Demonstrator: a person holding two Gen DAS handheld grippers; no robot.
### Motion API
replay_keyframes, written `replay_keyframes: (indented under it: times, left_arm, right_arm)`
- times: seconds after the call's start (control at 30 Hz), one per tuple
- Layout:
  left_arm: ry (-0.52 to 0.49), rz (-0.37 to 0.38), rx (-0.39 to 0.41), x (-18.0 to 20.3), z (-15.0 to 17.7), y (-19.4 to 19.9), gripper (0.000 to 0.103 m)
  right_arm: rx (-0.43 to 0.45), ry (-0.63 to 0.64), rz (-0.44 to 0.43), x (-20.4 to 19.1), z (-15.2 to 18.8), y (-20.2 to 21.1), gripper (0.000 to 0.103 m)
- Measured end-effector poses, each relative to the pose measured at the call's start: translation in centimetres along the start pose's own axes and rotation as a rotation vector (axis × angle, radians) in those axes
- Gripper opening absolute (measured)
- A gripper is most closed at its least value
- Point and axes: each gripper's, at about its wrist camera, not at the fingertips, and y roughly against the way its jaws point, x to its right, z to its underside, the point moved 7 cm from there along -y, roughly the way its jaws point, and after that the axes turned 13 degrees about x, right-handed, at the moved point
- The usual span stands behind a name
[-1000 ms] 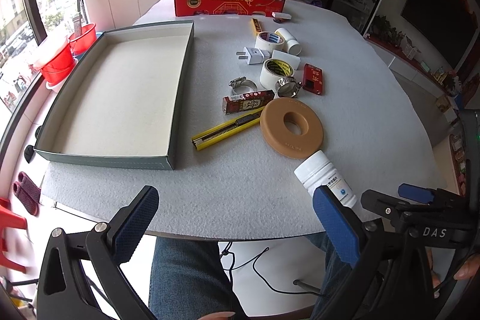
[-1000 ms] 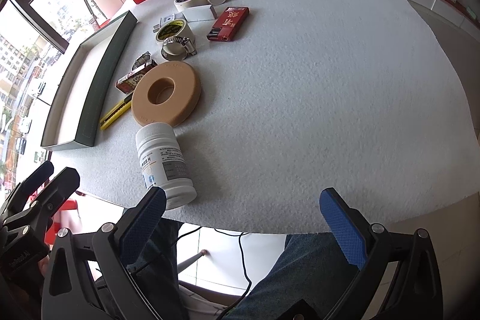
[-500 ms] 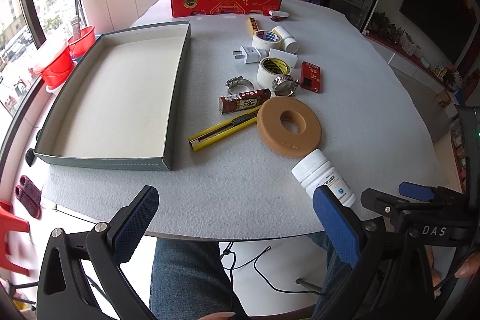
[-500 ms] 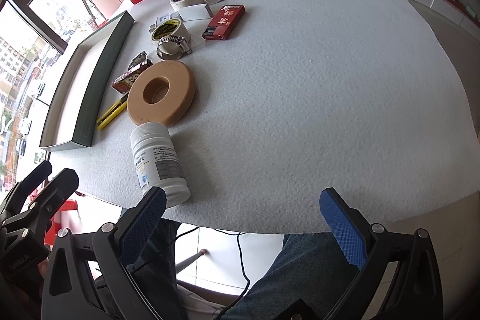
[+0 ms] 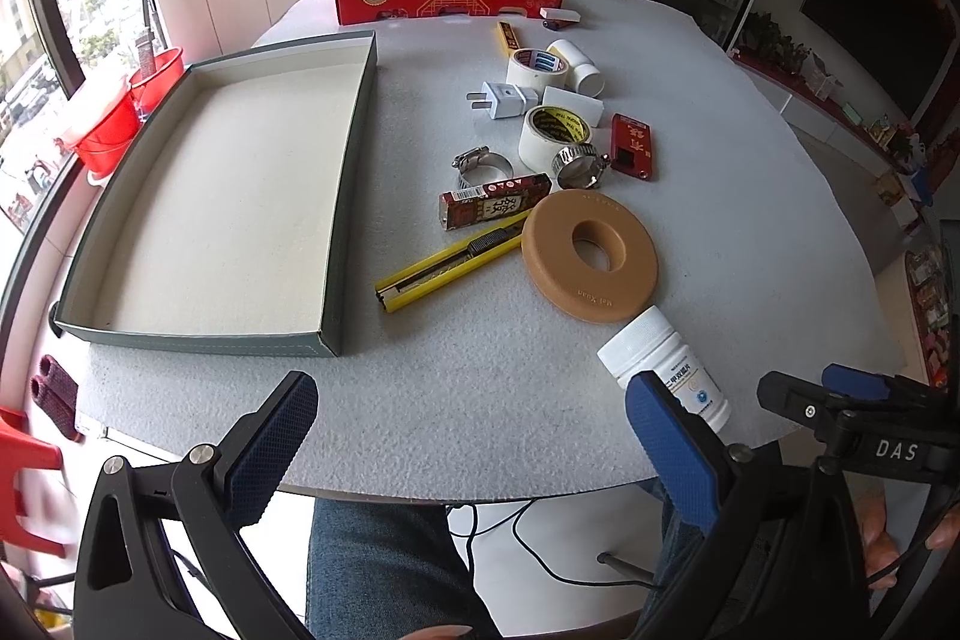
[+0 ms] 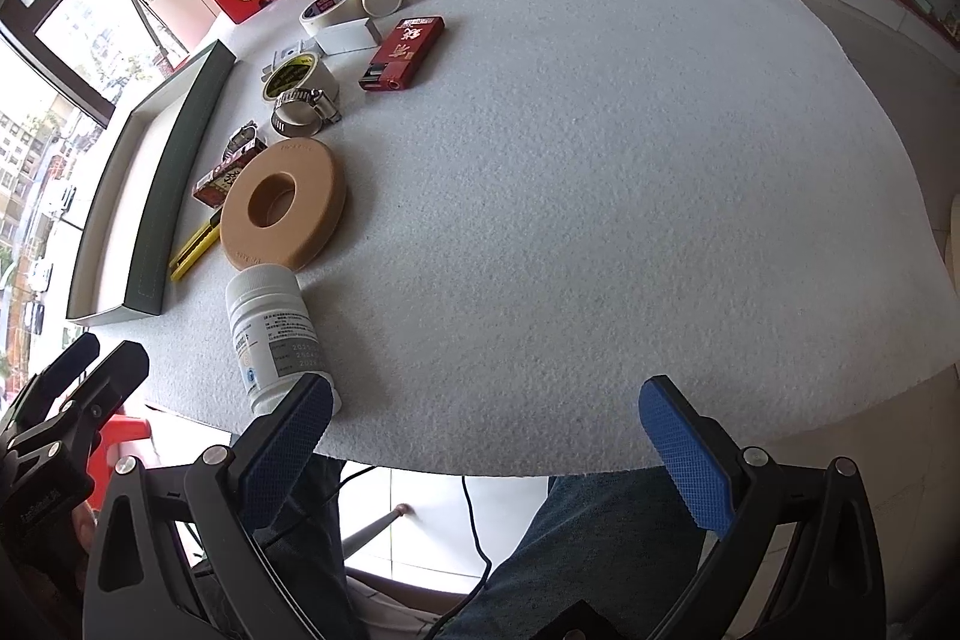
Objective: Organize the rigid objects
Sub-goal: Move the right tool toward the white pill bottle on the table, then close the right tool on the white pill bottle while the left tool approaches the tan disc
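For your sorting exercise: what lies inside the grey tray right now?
Nothing: the grey tray shows only its bare cream lining. The floor just behind its near wall is hidden in both views.

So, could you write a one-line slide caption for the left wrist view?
Open left gripper at the table edge, facing a tray, a yellow knife and a white bottle lying nearby.

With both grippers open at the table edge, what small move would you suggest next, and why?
Probably ease the right gripper forward and left around the white plastic pill bottle. It lies on its side nearest that gripper, just past its left fingertip, while the grey cardboard tray holds nothing and the left gripper is open.
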Motion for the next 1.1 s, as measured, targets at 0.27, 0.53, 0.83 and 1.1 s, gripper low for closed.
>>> replay_keyframes:
  times: [0.27,0.53,0.83,1.1]
  left_arm:
    - [-0.039,-0.055,-0.011,-1.2,-0.1,-0.7,0.103]
    - [-0.029,-0.105,0.010,-4.3,-1.1,-0.7,0.103]
    - [-0.089,-0.025,-0.013,-0.9,-1.9,-3.2,0.103]
    - [-0.126,0.130,-0.036,3.3,-1.6,-6.8,0.103]
  right_arm:
    - [-0.003,0.070,-0.032,-2.4,-0.4,-0.3,0.103]
    - [-0.049,0.271,-0.081,-8.7,0.5,-2.7,0.103]
    - [-0.041,0.295,0.077,-7.1,-1.2,-5.6,0.103]
    - [-0.039,0.181,0.171,-2.0,-2.9,-5.9,0.103]
